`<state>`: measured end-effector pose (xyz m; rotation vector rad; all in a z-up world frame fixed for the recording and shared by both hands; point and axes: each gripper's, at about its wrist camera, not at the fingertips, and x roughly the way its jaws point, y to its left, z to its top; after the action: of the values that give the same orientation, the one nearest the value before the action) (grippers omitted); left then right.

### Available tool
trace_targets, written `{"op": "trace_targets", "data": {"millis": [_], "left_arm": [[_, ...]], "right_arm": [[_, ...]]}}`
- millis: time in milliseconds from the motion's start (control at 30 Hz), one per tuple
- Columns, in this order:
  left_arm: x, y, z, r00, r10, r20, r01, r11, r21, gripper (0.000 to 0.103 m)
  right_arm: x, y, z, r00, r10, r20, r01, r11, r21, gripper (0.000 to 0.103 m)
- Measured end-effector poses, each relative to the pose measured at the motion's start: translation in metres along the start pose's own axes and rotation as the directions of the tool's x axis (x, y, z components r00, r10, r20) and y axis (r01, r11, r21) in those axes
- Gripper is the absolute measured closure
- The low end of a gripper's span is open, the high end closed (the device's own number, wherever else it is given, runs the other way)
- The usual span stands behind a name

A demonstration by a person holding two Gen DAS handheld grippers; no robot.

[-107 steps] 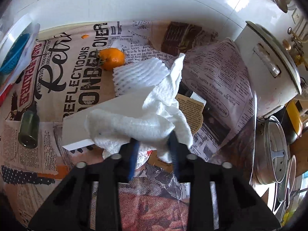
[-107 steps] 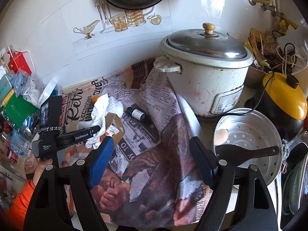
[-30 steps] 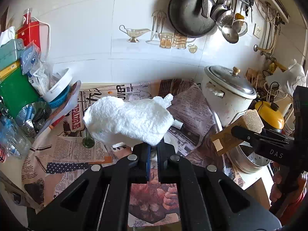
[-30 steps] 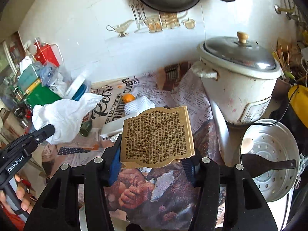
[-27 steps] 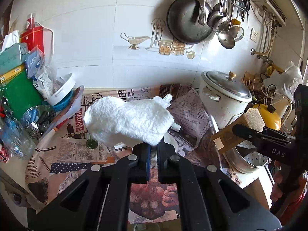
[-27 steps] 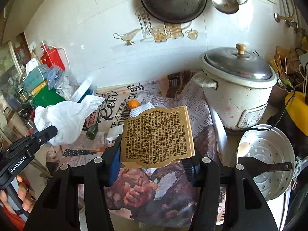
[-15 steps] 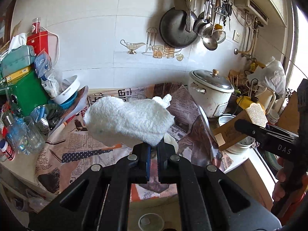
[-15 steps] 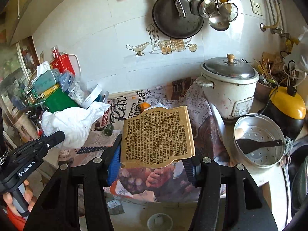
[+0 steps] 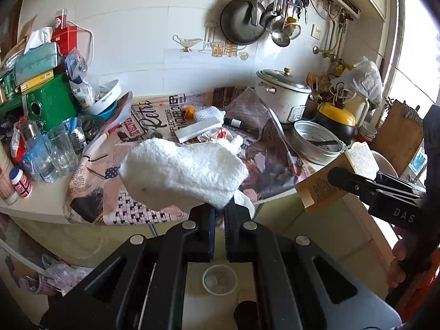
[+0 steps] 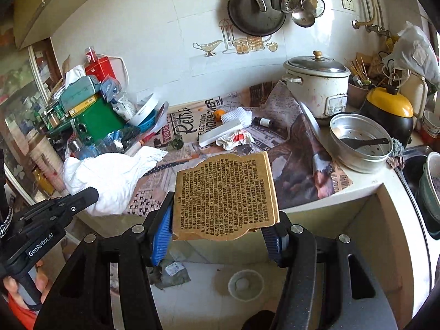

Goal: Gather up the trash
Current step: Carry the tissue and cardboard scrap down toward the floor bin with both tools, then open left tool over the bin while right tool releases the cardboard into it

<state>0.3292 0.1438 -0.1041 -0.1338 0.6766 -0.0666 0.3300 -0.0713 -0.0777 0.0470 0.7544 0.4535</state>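
Note:
My left gripper (image 9: 219, 214) is shut on a crumpled white paper towel (image 9: 184, 173), held in the air in front of the counter; the towel also shows in the right wrist view (image 10: 107, 176). My right gripper (image 10: 220, 233) is shut on a brown printed cardboard piece (image 10: 224, 198), also clear of the counter; it shows at the right of the left wrist view (image 9: 338, 176). On the newspaper-covered counter (image 10: 302, 165) lie a crumpled stained tissue (image 10: 233, 139), a white foam net (image 10: 236, 117), a white flat box (image 10: 220, 133), an orange (image 10: 219, 114) and a small dark bottle (image 10: 262, 121).
A white rice cooker (image 10: 316, 88), a metal steamer pot with a spatula (image 10: 360, 145) and a yellow-topped pot (image 10: 387, 110) stand right. Green boxes, glasses and bags (image 10: 93, 121) crowd the left. A round floor drain (image 10: 243, 284) and a scrap (image 10: 172, 273) lie below on the floor.
Both grippers have pulled back and up from the counter with their loads; the counter edge and the floor now show below. The hold on the towel and the cardboard is unchanged.

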Motion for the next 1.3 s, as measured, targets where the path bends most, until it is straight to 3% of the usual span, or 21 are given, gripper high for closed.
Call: {"op": "trace_targets", "data": {"millis": [200, 367, 667, 1033, 1300], "left_arm": [[0.002, -0.004, -0.032, 0.997, -0.031, -0.075, 0.029, 0.999, -0.026, 0.099], [0.035, -0.008, -0.067, 0.983, -0.058, -0.176, 0.047, 0.997, -0.065, 0.099], [0.135, -0.022, -0.147, 0.924, -0.087, -0.373, 0.046, 0.992, -0.117, 0.099], [0.279, -0.020, -0.262, 0.850, -0.136, -0.509, 0.010, 0.970, -0.242, 0.099], [0.384, 0.001, -0.349, 0.799, -0.176, -0.575, -0.019, 0.949, -0.315, 0.099]], "right_arm": [[0.001, 0.006, -0.021, 0.998, -0.013, -0.065, 0.013, 1.000, 0.001, 0.048], [0.021, -0.006, -0.052, 0.988, -0.033, -0.151, 0.034, 0.999, 0.001, 0.048], [0.077, -0.053, -0.116, 0.950, -0.070, -0.303, 0.085, 0.996, 0.034, 0.048], [0.176, -0.110, -0.189, 0.913, -0.091, -0.397, 0.097, 0.995, -0.005, 0.048], [0.266, -0.131, -0.254, 0.891, -0.067, -0.449, 0.059, 0.998, -0.032, 0.047]]}}
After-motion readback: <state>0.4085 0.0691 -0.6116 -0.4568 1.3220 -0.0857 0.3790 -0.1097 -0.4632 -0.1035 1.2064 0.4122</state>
